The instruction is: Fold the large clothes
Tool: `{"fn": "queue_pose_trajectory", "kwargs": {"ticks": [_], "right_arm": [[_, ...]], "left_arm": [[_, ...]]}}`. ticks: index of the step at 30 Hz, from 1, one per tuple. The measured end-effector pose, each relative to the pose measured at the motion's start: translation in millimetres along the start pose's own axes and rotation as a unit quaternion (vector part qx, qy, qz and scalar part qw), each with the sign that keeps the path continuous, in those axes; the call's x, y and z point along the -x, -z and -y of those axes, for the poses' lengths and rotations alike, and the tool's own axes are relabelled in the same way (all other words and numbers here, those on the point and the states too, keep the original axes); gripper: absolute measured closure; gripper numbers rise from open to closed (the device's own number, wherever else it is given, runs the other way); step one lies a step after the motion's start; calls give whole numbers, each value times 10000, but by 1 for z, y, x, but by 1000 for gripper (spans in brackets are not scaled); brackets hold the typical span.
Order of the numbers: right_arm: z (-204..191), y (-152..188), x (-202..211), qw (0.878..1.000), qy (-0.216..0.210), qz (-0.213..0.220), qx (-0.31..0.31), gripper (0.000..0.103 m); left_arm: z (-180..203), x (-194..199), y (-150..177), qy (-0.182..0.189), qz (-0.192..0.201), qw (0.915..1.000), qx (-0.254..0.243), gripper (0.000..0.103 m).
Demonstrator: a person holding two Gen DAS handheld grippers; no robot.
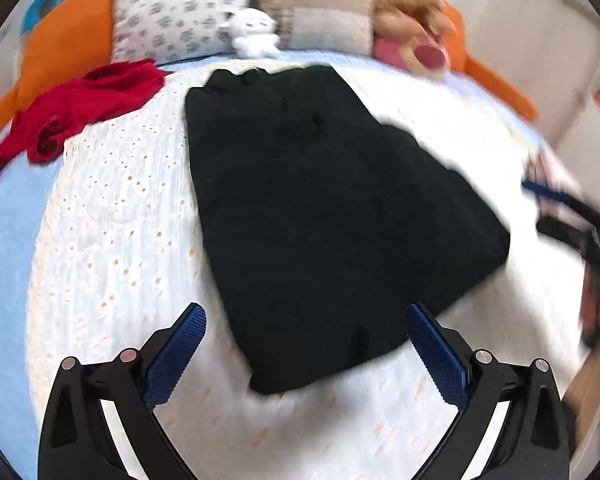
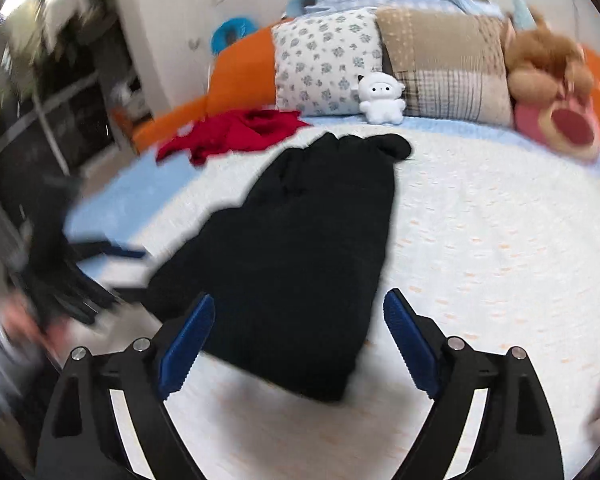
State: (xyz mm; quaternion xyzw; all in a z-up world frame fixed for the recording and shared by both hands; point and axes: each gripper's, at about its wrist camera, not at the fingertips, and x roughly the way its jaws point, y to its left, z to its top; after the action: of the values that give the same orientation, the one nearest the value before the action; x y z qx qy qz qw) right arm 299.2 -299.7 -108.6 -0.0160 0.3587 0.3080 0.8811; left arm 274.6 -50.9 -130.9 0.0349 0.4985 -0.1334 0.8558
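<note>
Now the black garment (image 1: 324,216) lies folded into a long, narrow shape on the white bedspread (image 1: 112,216), its far end pointing toward the pillows. Just short of its near edge, the left gripper (image 1: 306,318) hangs with both blue-padded fingers spread wide and nothing between them. Likewise the right gripper (image 2: 299,308) hovers over the garment's near end (image 2: 300,248), jaws wide apart and empty. Beyond the garment's far end sits a small white plush toy (image 2: 381,98), leaning against a flower-print pillow (image 2: 326,60) and a beige patchwork pillow (image 2: 444,64). A crumpled red garment (image 2: 236,132) lies off the black garment's far left corner.
</note>
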Motion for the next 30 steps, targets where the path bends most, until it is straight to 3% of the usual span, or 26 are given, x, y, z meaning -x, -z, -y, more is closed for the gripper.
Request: {"fn": "queue_pose_trajectory", "kwargs": {"ticks": [3,6,9,11,12,13,16,21,25,27,30], "right_arm": [[13,21,-7,9996,-67,-251,67,22],[20,39,-30,9982,-189,-548,-132,31],[21,43,-47,9976,-333,-563,-222,34],[21,40,-52,9963,-612,-518,-300,42],[23,38,-54,9952,-699,-581,-355,43],[25,37,-55,9942,-760,-639,-403,53],[29,32,-56,9896,-1027,-768,-656,66],[34,0,-49,9812,-1374,-644,-1193,75],[42,-47,-46,9754,-1639,-515,-1382,76],[43,-68,-49,9754,-1655,-585,-1335,76],[34,-79,-54,9789,-1598,-664,-1085,75]], "left_arm": [[6,-7,15,-297,-126,9980,-544,2],[8,-22,24,-263,-316,9972,-627,2],[11,-42,27,-274,-479,9963,-657,2],[10,-53,27,-230,-560,9967,-545,3],[8,-55,27,-163,-578,9971,-462,7],[7,-57,26,-60,-603,9975,-359,12],[6,-57,17,69,-626,9979,-160,28],[-1,-35,-20,252,-193,9994,104,49],[-19,-26,-52,692,-347,9965,319,50],[-31,-24,-62,930,-710,9924,387,48],[-36,-24,-65,816,-806,9931,251,42]]}}
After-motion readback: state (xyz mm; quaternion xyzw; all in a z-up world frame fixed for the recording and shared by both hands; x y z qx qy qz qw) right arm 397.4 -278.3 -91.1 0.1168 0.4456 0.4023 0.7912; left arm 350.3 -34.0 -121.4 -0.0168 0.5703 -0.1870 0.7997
